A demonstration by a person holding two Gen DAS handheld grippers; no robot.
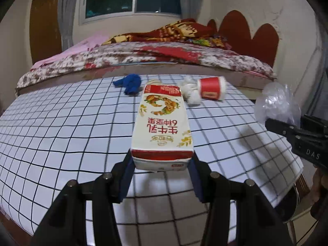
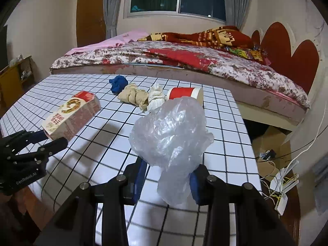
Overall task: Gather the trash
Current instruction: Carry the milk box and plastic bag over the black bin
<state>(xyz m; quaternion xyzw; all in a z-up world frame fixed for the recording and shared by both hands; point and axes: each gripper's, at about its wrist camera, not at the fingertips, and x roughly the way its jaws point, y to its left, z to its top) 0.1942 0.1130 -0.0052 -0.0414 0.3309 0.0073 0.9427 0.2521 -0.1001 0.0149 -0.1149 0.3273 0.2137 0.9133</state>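
Note:
My left gripper (image 1: 162, 164) is shut on the near end of a white and red milk carton (image 1: 162, 123), which it holds above the checked tablecloth (image 1: 61, 123). In the right wrist view the carton (image 2: 71, 114) sticks out from that gripper at the left. My right gripper (image 2: 168, 174) is shut on a crumpled clear plastic bag (image 2: 170, 131), raised off the table. At the far edge of the table lie a blue wad (image 2: 118, 84), a beige wad (image 2: 133, 96), a white paper wad (image 2: 156, 97) and a red paper cup (image 2: 184, 93) on its side.
A bed (image 2: 184, 61) with a floral cover runs right behind the table. To the right of the table, on the floor, are a cardboard box (image 2: 270, 141), loose cables and a white power strip (image 2: 283, 184). A wooden shelf (image 2: 12, 75) stands at far left.

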